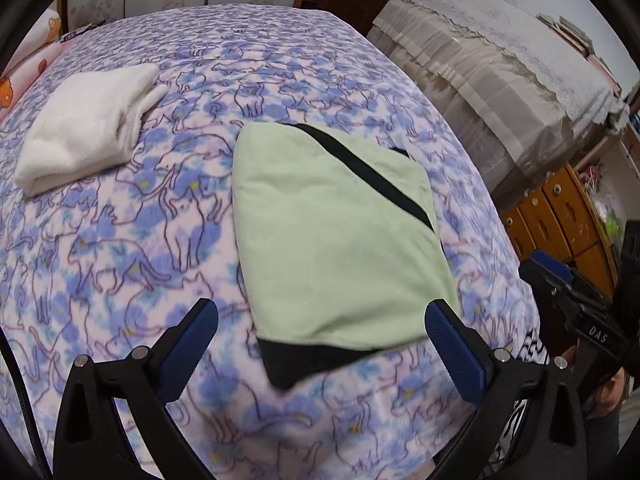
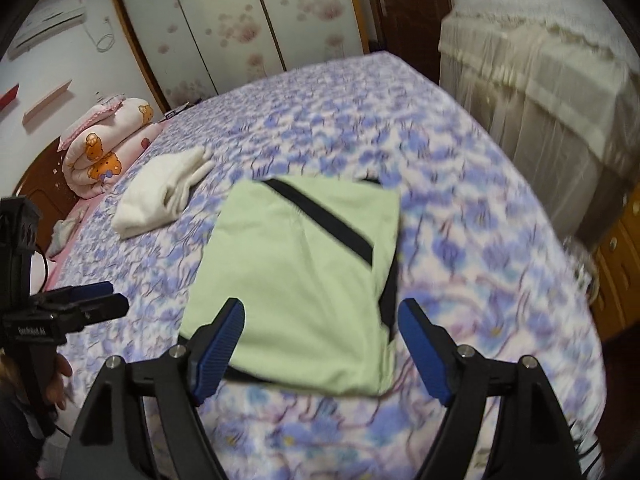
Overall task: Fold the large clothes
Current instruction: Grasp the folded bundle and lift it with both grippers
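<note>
Folded green garment with black trim lies flat on the bed, whose cat-print blanket is lilac; a folded white cloth lies apart. Left gripper and right gripper hover, jaws wide, empty. Wardrobe beyond.

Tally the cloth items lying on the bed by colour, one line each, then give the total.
Light green with black trim: 1, the folded garment near the foot of the bed
White: 1, the folded white cloth further up the blanket
Pink with bear print: 1, the rolled quilt at the head end
Total: 3
</note>
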A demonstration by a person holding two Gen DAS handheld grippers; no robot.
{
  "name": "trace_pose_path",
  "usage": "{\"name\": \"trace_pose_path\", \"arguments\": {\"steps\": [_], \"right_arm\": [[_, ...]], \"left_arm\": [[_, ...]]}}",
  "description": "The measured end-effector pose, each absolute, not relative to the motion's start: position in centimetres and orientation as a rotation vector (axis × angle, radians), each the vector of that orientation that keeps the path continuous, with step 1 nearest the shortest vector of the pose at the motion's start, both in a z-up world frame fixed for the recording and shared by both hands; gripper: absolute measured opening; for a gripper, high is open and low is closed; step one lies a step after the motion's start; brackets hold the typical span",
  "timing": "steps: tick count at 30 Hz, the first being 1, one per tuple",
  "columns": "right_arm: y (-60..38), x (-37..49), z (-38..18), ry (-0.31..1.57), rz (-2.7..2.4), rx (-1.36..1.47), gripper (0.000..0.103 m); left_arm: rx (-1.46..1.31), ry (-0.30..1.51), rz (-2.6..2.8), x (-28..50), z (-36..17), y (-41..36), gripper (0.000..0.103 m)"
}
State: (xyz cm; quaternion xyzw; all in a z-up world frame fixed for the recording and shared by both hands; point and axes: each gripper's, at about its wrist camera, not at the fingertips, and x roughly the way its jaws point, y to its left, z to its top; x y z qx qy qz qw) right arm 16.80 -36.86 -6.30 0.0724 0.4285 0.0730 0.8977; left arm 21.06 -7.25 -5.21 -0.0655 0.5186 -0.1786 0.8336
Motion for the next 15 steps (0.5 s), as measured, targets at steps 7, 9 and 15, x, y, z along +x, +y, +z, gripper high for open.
{"name": "trace_pose_path", "arguments": {"steps": [7, 9, 15], "right_arm": [[-38.0, 20.1, -8.9, 0.993, 0.128, 0.109, 0.079], [-38.3, 20.9, -9.8, 1.001, 0.124, 0.092, 0.079], [-40.9, 23.9, -14.4, 1.087, 0.175, 0.233, 0.079]], "left_arm": [[-0.165, 1.090, -0.384, 24.4, -7.8, -7.3, 0.103], [-0.163, 1.091, -0.379, 25.1, -8.8, -7.4, 0.103], [-0.223, 1.220, -0.395, 28.0, -13.4, -7.4, 0.102]]}}
